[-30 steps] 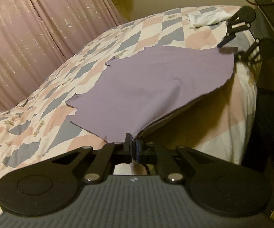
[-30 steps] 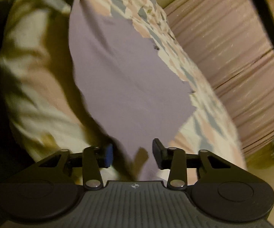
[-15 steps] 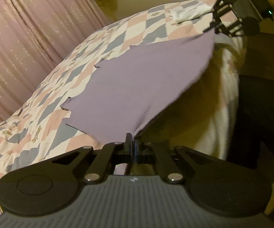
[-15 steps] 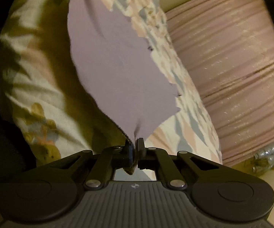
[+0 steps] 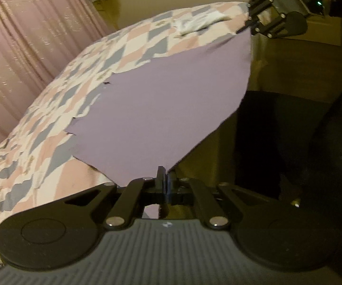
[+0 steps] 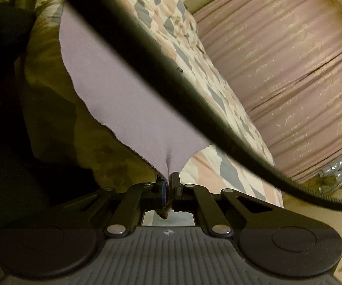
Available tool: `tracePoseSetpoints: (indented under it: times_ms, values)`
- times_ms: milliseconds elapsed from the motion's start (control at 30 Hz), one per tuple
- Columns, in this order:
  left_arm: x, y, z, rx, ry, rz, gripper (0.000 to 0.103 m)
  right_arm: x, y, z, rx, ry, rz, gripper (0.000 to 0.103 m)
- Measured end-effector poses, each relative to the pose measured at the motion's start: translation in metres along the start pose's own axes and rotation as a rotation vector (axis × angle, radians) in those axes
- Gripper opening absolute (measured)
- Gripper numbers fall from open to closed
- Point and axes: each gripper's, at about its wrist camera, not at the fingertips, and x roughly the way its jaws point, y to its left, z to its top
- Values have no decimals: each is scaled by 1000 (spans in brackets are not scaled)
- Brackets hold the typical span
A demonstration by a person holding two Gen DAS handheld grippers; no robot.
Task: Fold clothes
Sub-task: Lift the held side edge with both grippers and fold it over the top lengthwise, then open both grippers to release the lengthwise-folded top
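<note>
A lilac garment is stretched out over the edge of a bed with a pink, grey and white diamond quilt. My left gripper is shut on its near corner. My right gripper, seen at the top right of the left wrist view, pinches the opposite corner. In the right wrist view the right gripper is shut on the lilac garment, which runs away from it along the bed side. The near hem hangs in the air between the two grippers.
Pink curtains hang behind the bed. A white cloth lies on the quilt at the far end. A thick black cable crosses the right wrist view diagonally. A person's dark clothing fills the right side.
The right gripper has shut on the garment's corner. Both grippers have risen and pulled back from the bed, lifting the near hem and drawing the fabric taut.
</note>
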Motion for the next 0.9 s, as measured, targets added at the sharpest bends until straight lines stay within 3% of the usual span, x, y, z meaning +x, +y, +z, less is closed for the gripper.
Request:
tracePoseSetpoints:
  times_ms: [267,467,700,900]
  values:
    - [8,26,3,-65,0,-32,0,-8,-7,7,-7,27,80,2]
    - [50,111,24,-123,-24,-19,0,36,-82,27,67,17,187,2]
    - [145,240,34,-280,14,-99,0,172,-189,60,244,87,357,2]
    - [235,315,17,-449,65,-192,5,286,-223,67,373,167,490,3]
